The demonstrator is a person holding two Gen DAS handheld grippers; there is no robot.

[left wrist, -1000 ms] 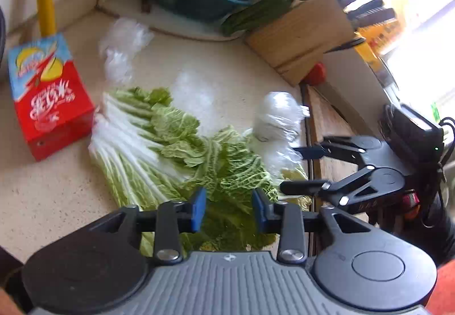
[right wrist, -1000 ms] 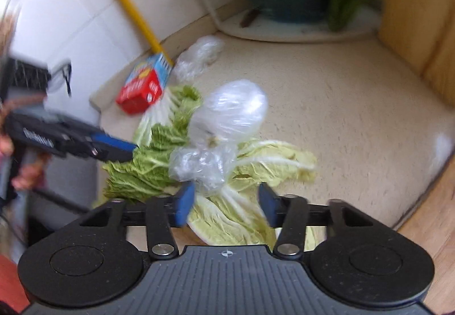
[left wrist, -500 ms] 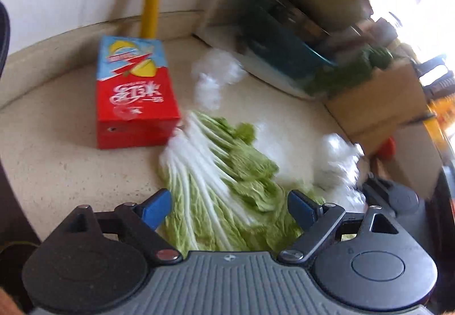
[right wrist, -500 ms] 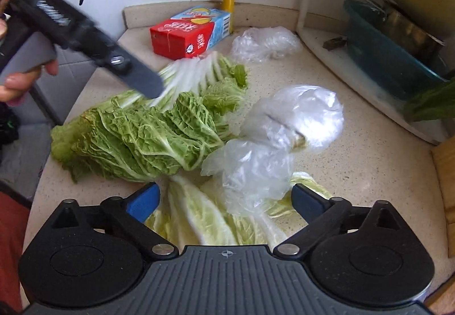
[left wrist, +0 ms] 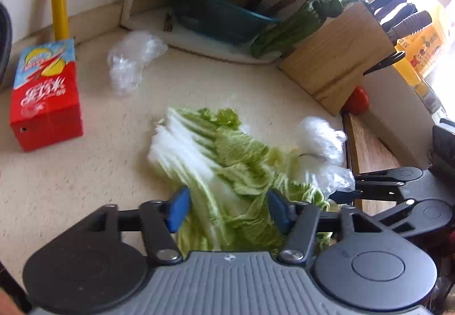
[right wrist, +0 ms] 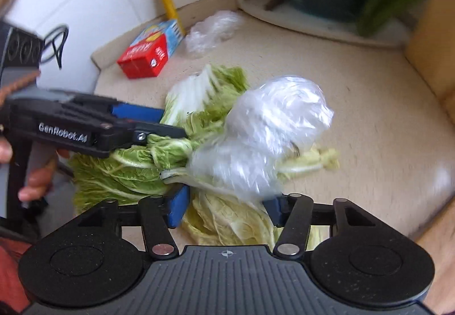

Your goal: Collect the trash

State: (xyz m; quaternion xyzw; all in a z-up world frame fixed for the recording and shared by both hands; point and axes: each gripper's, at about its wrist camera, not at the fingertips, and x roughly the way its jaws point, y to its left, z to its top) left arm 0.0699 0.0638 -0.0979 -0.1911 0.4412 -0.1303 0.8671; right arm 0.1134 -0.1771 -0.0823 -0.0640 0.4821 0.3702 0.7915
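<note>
We tilt both grippers down at the table: left gripper (left wrist: 227, 209) jaws closing around cabbage (left wrist: 227, 172), right gripper (right wrist: 226, 208) jaws closing around a bag (right wrist: 264, 138).

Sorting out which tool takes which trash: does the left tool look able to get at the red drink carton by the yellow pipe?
Probably yes. The red drink carton lies alone on bare beige counter, nothing blocking it. The left tool, jaws closing, has only cabbage leaves between them.

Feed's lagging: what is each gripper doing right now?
Left gripper: jaws closing around the cabbage leaves, not yet clamped.
Right gripper: jaws closing around the clear plastic bag, not yet clamped.
</note>
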